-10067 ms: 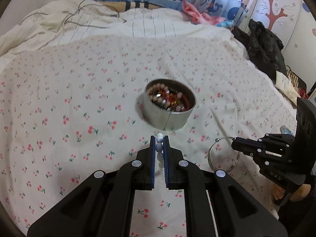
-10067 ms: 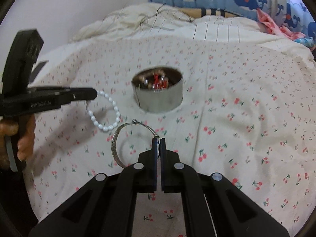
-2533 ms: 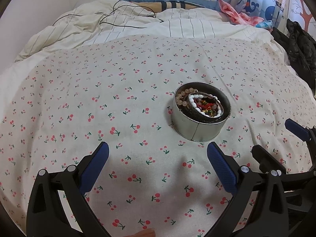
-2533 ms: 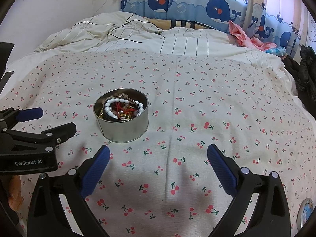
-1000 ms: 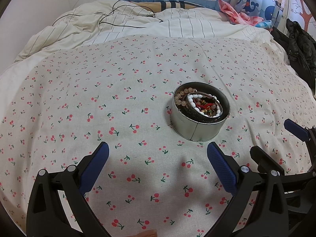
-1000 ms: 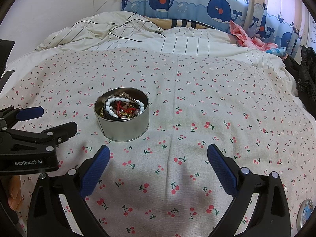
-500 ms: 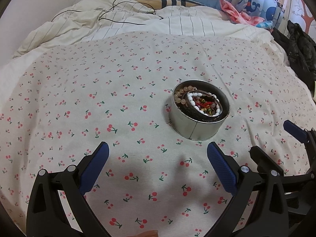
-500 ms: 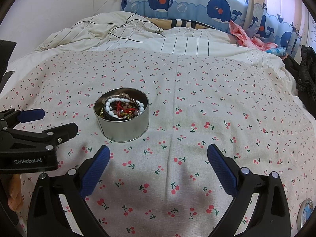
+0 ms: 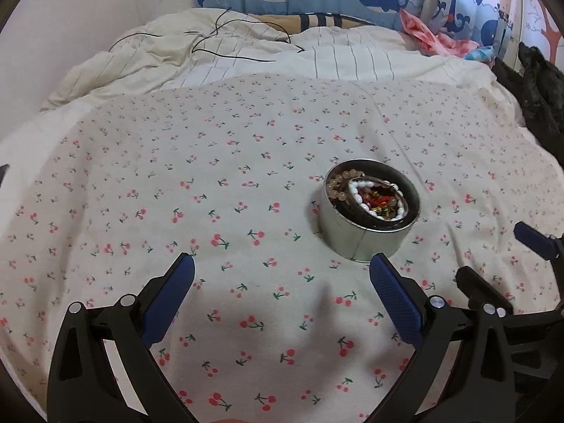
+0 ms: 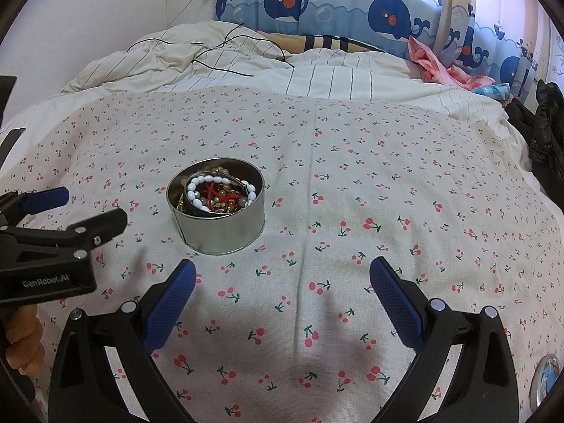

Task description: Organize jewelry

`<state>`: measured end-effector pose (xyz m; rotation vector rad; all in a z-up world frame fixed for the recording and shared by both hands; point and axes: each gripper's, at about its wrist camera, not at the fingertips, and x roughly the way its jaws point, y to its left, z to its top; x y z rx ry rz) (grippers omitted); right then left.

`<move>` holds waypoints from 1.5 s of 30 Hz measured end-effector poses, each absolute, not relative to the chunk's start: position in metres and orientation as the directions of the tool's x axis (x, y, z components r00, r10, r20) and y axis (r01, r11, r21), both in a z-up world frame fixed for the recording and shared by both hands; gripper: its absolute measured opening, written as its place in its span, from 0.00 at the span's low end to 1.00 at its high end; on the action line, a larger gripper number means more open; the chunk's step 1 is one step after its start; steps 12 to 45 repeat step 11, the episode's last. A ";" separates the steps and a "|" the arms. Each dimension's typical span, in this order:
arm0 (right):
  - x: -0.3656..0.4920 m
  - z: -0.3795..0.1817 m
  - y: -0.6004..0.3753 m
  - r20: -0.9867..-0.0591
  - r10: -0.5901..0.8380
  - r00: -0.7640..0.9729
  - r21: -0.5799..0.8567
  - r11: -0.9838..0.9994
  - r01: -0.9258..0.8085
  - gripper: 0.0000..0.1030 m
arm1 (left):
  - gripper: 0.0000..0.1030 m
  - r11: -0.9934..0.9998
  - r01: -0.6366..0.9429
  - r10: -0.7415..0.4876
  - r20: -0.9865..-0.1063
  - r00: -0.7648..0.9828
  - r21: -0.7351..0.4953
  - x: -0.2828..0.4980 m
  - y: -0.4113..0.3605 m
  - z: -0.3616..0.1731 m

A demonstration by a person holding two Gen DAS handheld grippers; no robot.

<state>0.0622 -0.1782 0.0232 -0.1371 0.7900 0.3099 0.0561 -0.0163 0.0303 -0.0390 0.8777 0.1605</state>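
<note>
Nearest the cameras, the left claw (image 9: 281,280) is sitting spread wide, blue-padded fingers well apart and carrying nothing, hovering low over the cherry-print bed sheet (image 9: 176,194); the right claw (image 10: 282,282) is doing the same, fingers splayed and empty, just beside its partner, which is showing at the left edge of the right wrist view. Both are hanging back from the target, probably because nothing loose is lying on the sheet for them to pick. A little further out, the round silver metal tin (image 10: 218,225) is standing upright on the sheet, ahead and to the right of the left claw, ahead and to the left of the right claw, touching neither. Inside it the jewelry is piling together: the white beaded bracelet (image 10: 197,197) is lying on top, curling round a red and gold tangle (image 10: 220,199), with the pale pink bead strand (image 9: 340,185) tucking along the far wall. The tin is sitting mid-sheet, so both claws can be reaching it from either side. Judging by this, the sorting is looking finished or nearly so. A small round item at the lower right edge of the right wrist view is too cut off to identify. Further back, the striped white duvet (image 10: 317,77) is bunching with a thin black cable (image 10: 225,49) trailing over it, and farthest off the whale-print blue curtain (image 10: 335,10) is hanging.
</note>
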 end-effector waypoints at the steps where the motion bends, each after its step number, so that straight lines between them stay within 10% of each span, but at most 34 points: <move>1: 0.062 0.023 -0.178 -0.716 0.222 0.662 -0.006 0.946 -0.324 0.92 | 0.93 0.989 -0.150 0.108 -0.777 0.621 0.018 0.057 -0.015 0.029; 45: 0.063 0.023 -0.180 -0.716 0.222 0.662 -0.005 0.946 -0.324 0.92 | 0.93 0.990 -0.140 0.095 -0.807 0.584 0.016 0.062 -0.017 0.023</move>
